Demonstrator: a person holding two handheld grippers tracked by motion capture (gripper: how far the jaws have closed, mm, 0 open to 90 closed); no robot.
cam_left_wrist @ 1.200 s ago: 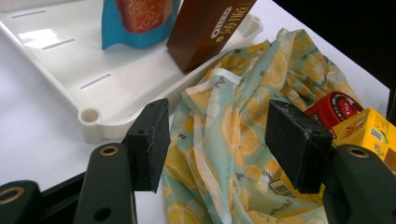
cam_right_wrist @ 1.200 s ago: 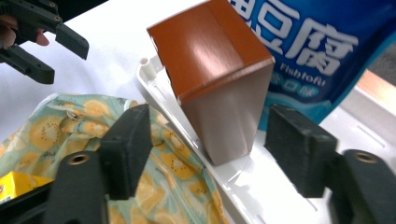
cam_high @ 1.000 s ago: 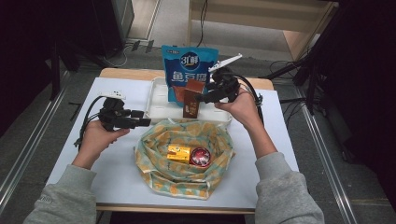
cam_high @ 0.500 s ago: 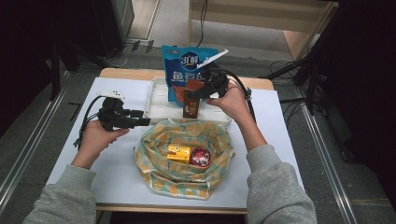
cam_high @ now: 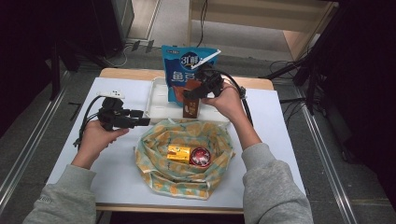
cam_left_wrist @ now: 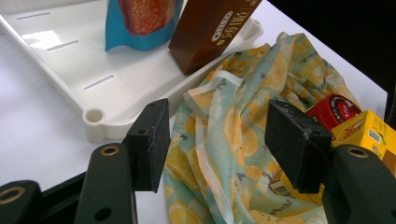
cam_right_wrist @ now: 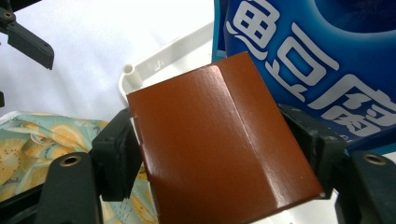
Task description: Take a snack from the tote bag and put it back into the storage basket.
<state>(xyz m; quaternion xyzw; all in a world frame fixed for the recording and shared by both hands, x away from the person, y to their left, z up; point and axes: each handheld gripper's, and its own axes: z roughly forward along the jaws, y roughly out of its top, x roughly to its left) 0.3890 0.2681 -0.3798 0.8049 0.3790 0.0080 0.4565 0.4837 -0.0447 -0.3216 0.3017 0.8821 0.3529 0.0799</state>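
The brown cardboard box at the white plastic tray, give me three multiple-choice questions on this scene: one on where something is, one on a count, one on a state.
1. Where does the brown cardboard box stand?
A. in the white plastic tray, at its near edge
B. inside the cloth bag
C. on the floor

2. How many items lie in the lemon-print cloth bag?
A. none
B. two
C. five

3. How are the left gripper's jaws?
A. shut on the cloth
B. shut on the tray
C. open, holding nothing

Answers:
1 A: the left gripper view shows its lower end inside the tray rim.
2 B: a yellow box and a red round tin lie there.
3 C: the jaws stand apart above the cloth.
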